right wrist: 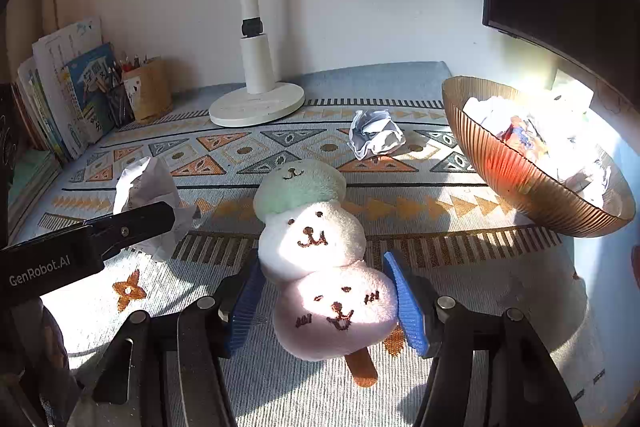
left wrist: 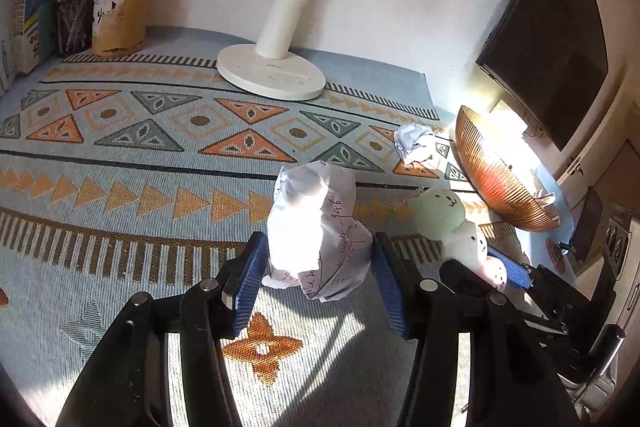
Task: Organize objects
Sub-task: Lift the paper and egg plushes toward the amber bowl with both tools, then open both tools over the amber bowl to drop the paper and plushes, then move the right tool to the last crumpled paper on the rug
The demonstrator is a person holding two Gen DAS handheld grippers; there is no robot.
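Observation:
My left gripper is shut on a crumpled paper ball with red writing, its blue pads pressing both sides; the ball also shows in the right wrist view. My right gripper has its blue pads on both sides of a plush toy of three stacked faces, green, white and pink, on a stick. The toy also shows in the left wrist view. A second crumpled paper ball lies on the patterned cloth. A ribbed amber bowl at right holds several crumpled papers.
A white lamp base stands at the back middle. A brown pen cup, a mesh pen holder and upright books are at the back left. A dark monitor hangs at the right.

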